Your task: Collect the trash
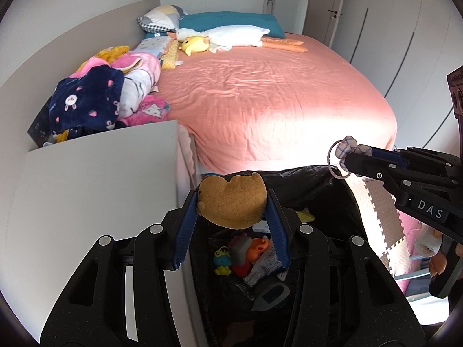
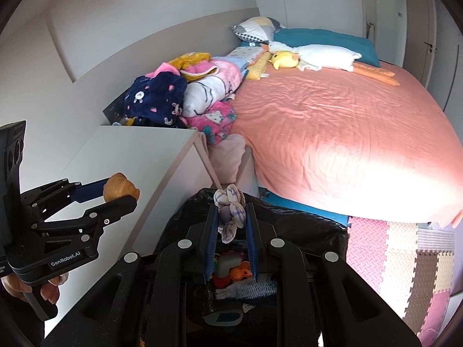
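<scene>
The left gripper (image 1: 231, 211) is clamped on a brown sponge-like thing (image 1: 231, 201), held betw. its two blue pads just above the open black trash bag (image 1: 318, 185). The right gripper (image 2: 231, 217) is clamped on a checked cloth hair tie (image 2: 230, 211), also over the bag; in the left wrist view the tie's thin elastic ring (image 1: 337, 159) hangs free in front of the fingertips.

Inside the bag lie several things in a pile: a small orange toy (image 1: 259, 247), a grey piece (image 1: 240, 250), a red piece under it, a little blue and green toy (image 1: 222, 261), a white-blue knitted cloth (image 1: 266, 266) and sth. yellow (image 1: 306, 217) near the far wall. Deeper parts are too dark to tell.

The bag stands on the floor beside a white cabinet (image 1: 95, 185), next to the bed (image 1: 275, 86) w/ pink sheet. Foam floor mats (image 2: 405, 260) are on the right.
</scene>
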`<action>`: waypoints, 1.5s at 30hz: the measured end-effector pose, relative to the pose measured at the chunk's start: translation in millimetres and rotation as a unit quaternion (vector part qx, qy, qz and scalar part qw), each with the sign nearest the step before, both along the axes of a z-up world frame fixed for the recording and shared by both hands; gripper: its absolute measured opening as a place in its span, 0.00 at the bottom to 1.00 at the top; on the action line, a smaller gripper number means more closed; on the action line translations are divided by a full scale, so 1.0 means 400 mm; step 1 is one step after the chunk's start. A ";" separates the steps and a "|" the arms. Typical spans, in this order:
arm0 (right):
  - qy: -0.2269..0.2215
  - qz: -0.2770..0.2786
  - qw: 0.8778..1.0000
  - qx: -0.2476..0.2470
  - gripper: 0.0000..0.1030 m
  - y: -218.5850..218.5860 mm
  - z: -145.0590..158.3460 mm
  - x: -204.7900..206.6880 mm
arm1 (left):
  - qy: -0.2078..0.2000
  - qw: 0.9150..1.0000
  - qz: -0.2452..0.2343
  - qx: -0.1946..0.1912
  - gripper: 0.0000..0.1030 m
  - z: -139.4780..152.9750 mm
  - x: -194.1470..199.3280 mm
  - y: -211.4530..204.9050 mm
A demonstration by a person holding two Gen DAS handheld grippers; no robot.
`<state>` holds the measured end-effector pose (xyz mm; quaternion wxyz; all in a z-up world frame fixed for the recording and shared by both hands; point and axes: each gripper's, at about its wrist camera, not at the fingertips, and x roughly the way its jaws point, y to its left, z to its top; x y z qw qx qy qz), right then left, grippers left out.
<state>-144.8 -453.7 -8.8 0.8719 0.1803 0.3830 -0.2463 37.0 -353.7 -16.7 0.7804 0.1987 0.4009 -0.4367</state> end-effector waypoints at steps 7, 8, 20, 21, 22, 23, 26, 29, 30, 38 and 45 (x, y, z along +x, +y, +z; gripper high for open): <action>-0.001 -0.026 1.000 -0.002 0.19 -0.028 0.003 -0.042 | 0.003 1.000 -0.025 0.001 0.45 -0.004 -0.018 -0.043; -0.001 -0.029 1.000 -0.002 0.19 -0.032 0.003 -0.048 | 0.003 1.000 -0.027 0.001 0.45 -0.004 -0.021 -0.049; -0.002 -0.062 0.998 0.000 0.19 -0.065 0.002 -0.088 | 0.005 0.998 -0.065 0.002 0.45 -0.011 -0.059 -0.106; -0.002 -0.063 0.998 0.001 0.19 -0.067 0.001 -0.090 | 0.005 0.998 -0.067 0.003 0.45 -0.012 -0.060 -0.108; -0.003 -0.065 0.998 0.001 0.19 -0.070 0.000 -0.092 | 0.006 0.998 -0.068 0.004 0.45 -0.013 -0.059 -0.109; -0.003 -0.066 0.998 0.002 0.19 -0.072 0.000 -0.093 | 0.006 0.998 -0.069 0.005 0.45 -0.014 -0.061 -0.110; -0.003 -0.068 0.998 0.004 0.19 -0.076 -0.001 -0.092 | 0.006 0.997 -0.070 0.007 0.45 -0.016 -0.057 -0.110; -0.003 -0.068 0.998 0.004 0.20 -0.075 0.000 -0.090 | 0.008 0.998 -0.068 0.010 0.45 -0.018 -0.049 -0.106; -0.005 -0.070 0.998 0.006 0.20 -0.076 0.001 -0.091 | 0.014 0.998 -0.068 0.010 0.56 -0.018 -0.046 -0.103; -0.035 -0.087 0.996 0.001 0.80 -0.071 0.039 -0.097 | 0.001 1.000 -0.022 0.020 0.94 -0.008 -0.009 -0.071; -0.037 -0.083 0.996 0.004 0.81 -0.068 0.043 -0.094 | 0.008 1.000 -0.019 0.014 0.94 -0.009 -0.003 -0.054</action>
